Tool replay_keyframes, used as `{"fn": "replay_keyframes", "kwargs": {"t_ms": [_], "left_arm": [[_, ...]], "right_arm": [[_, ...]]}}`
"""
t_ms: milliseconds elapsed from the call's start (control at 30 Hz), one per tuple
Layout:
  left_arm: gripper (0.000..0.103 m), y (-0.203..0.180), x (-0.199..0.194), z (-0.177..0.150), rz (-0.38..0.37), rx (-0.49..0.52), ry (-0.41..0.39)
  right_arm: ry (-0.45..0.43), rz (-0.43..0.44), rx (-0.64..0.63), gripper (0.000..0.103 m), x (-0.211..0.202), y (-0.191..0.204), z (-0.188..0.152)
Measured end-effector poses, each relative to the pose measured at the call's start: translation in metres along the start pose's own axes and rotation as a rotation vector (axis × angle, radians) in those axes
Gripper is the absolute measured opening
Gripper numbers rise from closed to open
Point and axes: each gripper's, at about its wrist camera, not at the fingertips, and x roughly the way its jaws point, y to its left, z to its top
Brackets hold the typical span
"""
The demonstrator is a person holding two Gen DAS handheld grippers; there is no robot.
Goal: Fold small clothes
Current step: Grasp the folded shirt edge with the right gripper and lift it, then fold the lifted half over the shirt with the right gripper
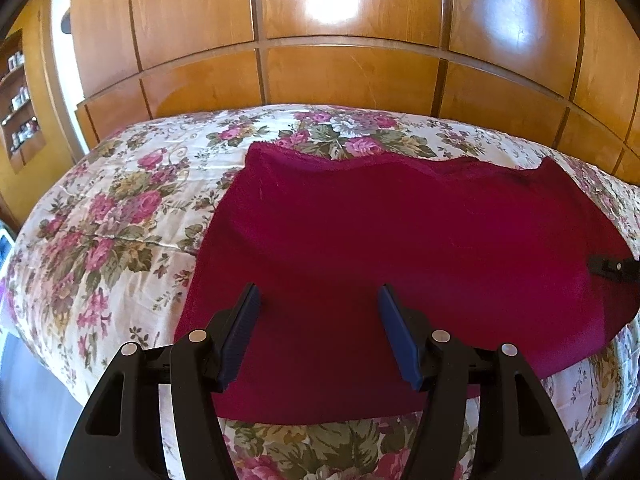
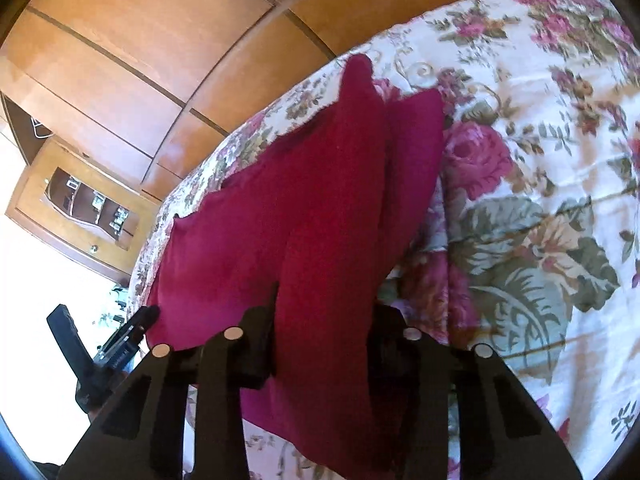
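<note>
A dark red cloth point(image 1: 400, 248) lies spread on a floral bedspread point(image 1: 100, 220). My left gripper point(image 1: 320, 300) is open and empty, its blue-padded fingers hovering over the cloth's near edge. My right gripper point(image 1: 614, 268) shows at the cloth's right edge. In the right wrist view the right gripper point(image 2: 324, 320) has its jaws around a raised fold of the red cloth point(image 2: 320, 200), which drapes between the fingers; the fingertips are hidden by fabric. The left gripper point(image 2: 132, 332) shows at the lower left there.
A wooden panelled wardrobe point(image 1: 340, 72) stands behind the bed. A wooden shelf unit point(image 1: 20, 100) with small items is at the far left. The bed's edge drops to the floor point(image 1: 32, 400) at lower left.
</note>
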Motion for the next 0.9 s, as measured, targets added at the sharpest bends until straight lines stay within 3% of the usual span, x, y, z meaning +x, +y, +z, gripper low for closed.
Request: {"fn": "replay_keyframes", "kwargs": {"t_ms": [133, 300, 367, 533, 733, 900], "left_arm": [[0.060, 0.008, -0.001, 0.000, -0.046, -0.032, 0.012], [0.051, 0.020, -0.006, 0.000, -0.143, -0.068, 0.020], [0.041, 0.025, -0.004, -0.002, -0.175, -0.084, 0.041], [0.041, 0.042, 0.004, -0.008, -0.278, -0.145, 0.088], [0.041, 0.063, 0.005, -0.009, -0.381, -0.266, 0.105], [0.041, 0.100, -0.011, -0.005, -0.384, -0.349, 0.072]], "right_arm": [[-0.007, -0.027, -0.024, 0.033, -0.004, 0.012, 0.004], [-0.030, -0.030, -0.054, 0.032, -0.010, 0.034, 0.011], [-0.040, -0.014, -0.077, 0.031, -0.013, 0.048, 0.014], [-0.040, 0.031, -0.175, 0.031, -0.009, 0.101, 0.022], [0.011, 0.067, -0.331, 0.030, 0.026, 0.181, 0.020], [0.088, 0.051, -0.452, 0.030, 0.077, 0.240, 0.000]]}}
